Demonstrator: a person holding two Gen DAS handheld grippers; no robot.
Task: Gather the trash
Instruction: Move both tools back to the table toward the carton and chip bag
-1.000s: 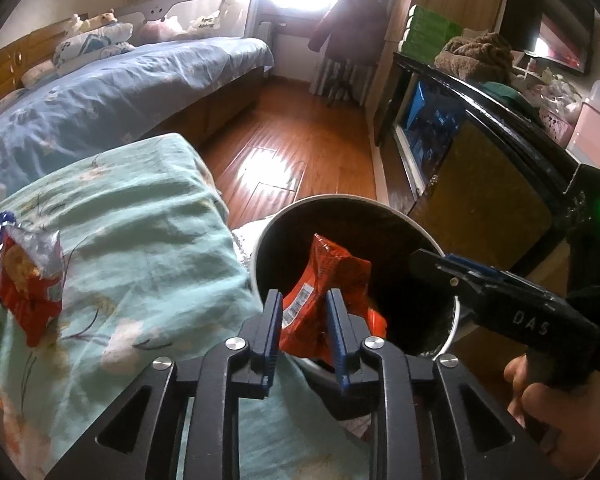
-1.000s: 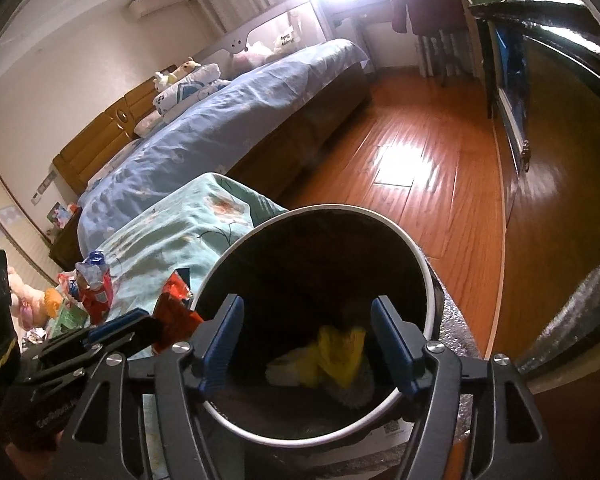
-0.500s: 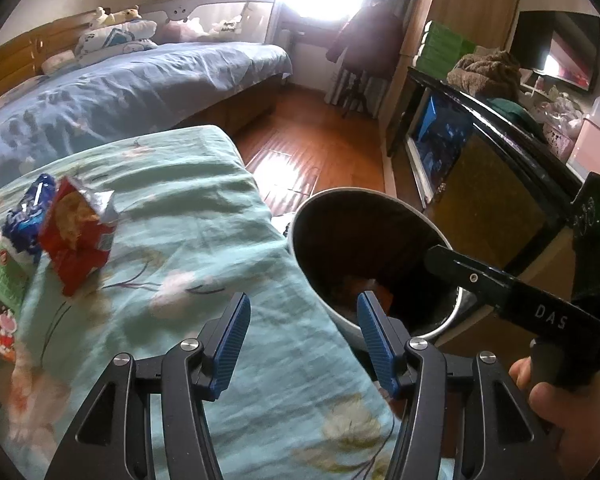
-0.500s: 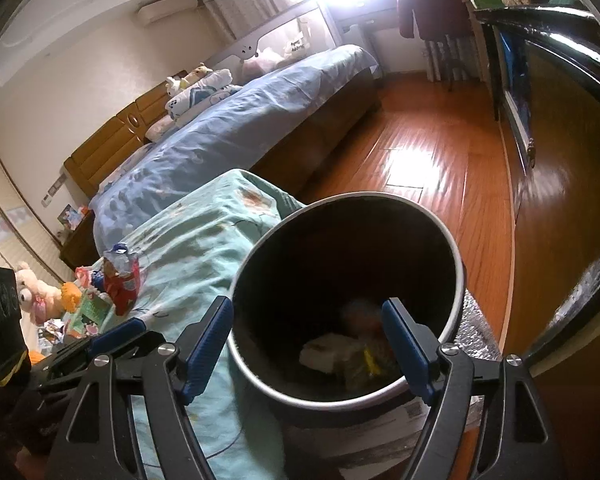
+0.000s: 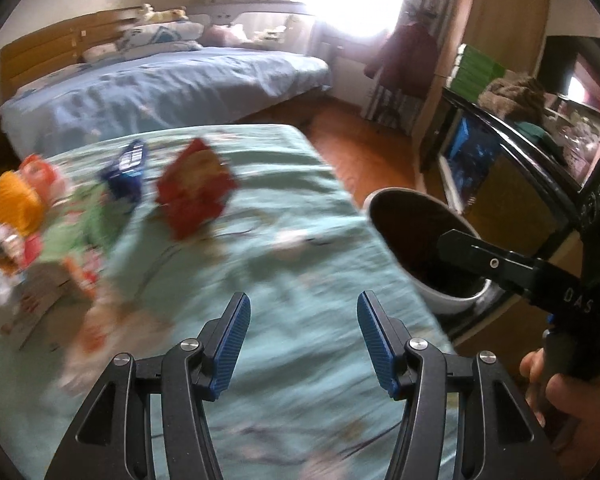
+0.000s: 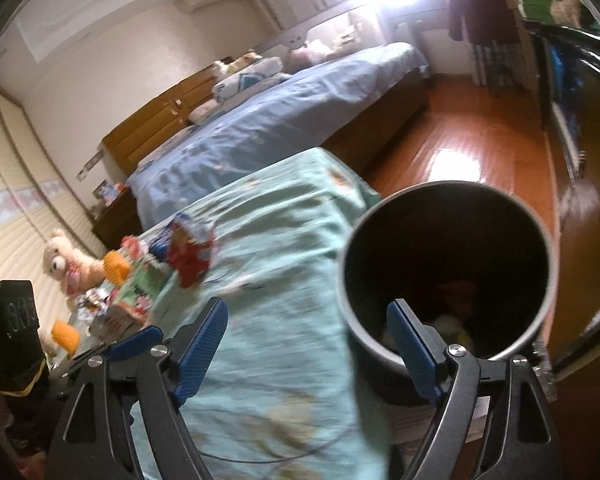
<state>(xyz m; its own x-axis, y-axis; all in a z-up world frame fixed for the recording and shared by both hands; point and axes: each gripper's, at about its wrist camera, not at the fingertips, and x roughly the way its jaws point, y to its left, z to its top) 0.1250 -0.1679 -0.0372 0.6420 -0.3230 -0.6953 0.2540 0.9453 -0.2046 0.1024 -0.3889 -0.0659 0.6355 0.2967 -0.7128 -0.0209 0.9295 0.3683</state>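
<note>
Dropped red wrapper now in round black trash bin (image 6: 448, 272); left tool (image 5: 302, 340) swung back over teal-cloth worktop (image 5: 300, 280), wide open, empty. Right tool (image 6: 308, 344) wide open, empty, by bin. Red crinkled snack bag (image 5: 194, 196) lies on worktop.

Blue-covered bed (image 5: 172, 92); teddy bear (image 6: 66, 268); wooden floor (image 6: 472, 144).

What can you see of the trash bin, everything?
The trash bin is a round, open-topped cylinder with a pale, metal-looking rim and outer wall and a dark interior. It stands upright on the floor against the edge of the teal cloth. Blurred scraps, yellowish and orange, lie at its bottom. No lid shows. The right gripper, open, hovers at its near rim without touching.
</note>
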